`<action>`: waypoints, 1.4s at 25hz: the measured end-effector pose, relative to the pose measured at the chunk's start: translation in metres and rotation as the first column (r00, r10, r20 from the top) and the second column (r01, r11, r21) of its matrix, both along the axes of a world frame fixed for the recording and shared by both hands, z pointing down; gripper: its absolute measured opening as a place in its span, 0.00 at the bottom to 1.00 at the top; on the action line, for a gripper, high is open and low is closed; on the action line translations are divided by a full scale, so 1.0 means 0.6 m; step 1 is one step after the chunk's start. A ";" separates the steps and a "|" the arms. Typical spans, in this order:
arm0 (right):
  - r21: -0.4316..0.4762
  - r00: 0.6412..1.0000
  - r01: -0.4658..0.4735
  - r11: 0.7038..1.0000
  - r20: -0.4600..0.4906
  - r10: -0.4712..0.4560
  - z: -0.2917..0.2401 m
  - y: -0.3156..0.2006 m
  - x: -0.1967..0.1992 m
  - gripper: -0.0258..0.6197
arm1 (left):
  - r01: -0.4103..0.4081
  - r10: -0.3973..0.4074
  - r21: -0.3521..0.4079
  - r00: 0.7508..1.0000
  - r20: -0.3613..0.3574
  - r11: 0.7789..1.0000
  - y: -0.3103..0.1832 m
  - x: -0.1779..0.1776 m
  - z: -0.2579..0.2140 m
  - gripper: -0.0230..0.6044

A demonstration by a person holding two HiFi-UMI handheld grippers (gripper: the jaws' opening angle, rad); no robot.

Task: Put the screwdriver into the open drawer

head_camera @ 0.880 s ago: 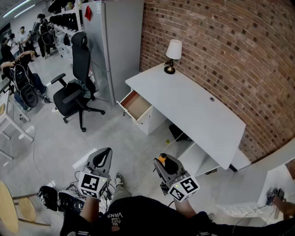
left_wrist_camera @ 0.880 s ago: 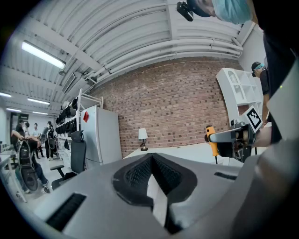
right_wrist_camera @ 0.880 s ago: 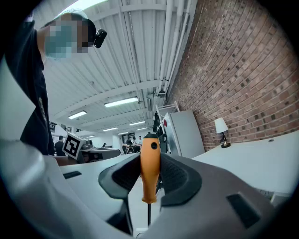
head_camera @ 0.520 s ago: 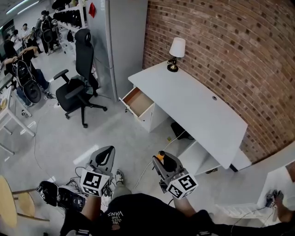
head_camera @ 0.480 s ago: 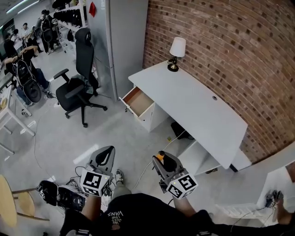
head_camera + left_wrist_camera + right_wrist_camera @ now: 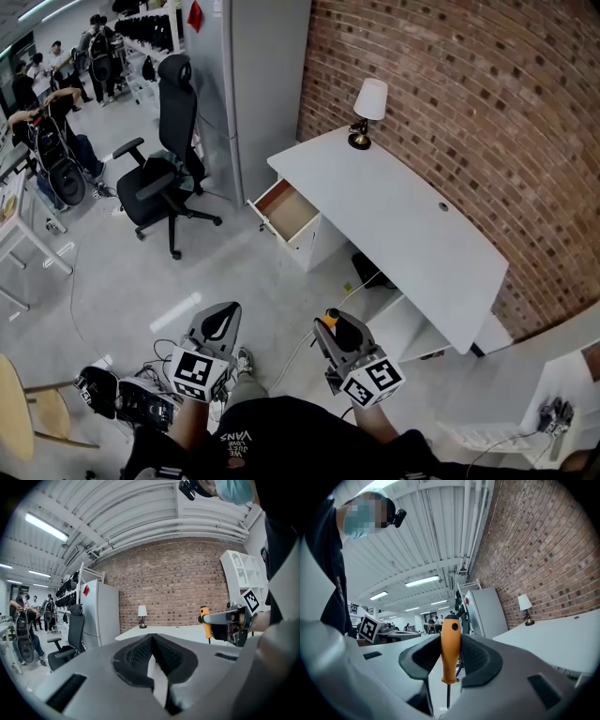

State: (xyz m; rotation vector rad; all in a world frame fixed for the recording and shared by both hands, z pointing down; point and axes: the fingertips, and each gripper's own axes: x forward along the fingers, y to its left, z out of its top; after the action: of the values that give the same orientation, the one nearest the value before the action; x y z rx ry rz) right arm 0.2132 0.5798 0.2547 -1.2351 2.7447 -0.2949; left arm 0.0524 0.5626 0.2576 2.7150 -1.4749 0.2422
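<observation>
Right gripper view: the right gripper (image 6: 451, 652) has its jaws clamped on the orange handle of the screwdriver (image 6: 451, 641). The handle end sticks out past the jaw tips, and the shaft runs back toward the gripper body. The left gripper (image 6: 152, 639) has its jaws closed together, empty. The open drawer (image 6: 284, 210) under the white tabletop (image 6: 403, 234) lies well apart from both.

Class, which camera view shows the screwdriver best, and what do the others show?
The right gripper view: the screwdriver stands centred between the right gripper's jaws, orange handle and thin shaft both clear. The head view shows only an orange tip over that gripper; the left gripper view shows the handle small, at the right.
</observation>
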 end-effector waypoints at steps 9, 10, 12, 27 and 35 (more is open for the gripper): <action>-0.017 1.000 -0.021 1.000 0.005 0.021 -0.013 -0.094 -0.043 0.23 | -0.045 0.045 -0.034 0.999 0.010 0.998 -0.094 -0.031 -0.001 0.05; -0.020 1.000 -0.026 0.999 0.006 0.026 -0.014 -0.106 -0.050 0.23 | -0.050 0.050 -0.037 0.999 0.011 0.998 -0.106 -0.038 -0.001 0.05; -0.023 0.999 -0.035 0.999 0.007 0.035 -0.016 -0.132 -0.067 0.23 | -0.063 0.063 -0.040 0.998 0.013 0.997 -0.131 -0.052 -0.003 0.05; -0.006 0.994 -0.111 0.994 0.004 0.111 -0.019 -0.336 -0.215 0.23 | -0.112 0.113 -0.042 0.993 0.017 0.993 -0.327 -0.209 0.008 0.05; -0.044 0.988 -0.153 0.987 -0.013 0.152 0.001 -0.409 -0.243 0.23 | -0.118 0.119 -0.061 0.993 0.015 0.991 -0.404 -0.256 0.020 0.05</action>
State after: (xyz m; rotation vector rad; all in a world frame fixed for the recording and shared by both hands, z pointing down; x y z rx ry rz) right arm 0.0671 0.3343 0.2552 -1.4517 2.6459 -0.3367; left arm -0.1009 0.3203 0.2694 2.7630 -1.2901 0.3113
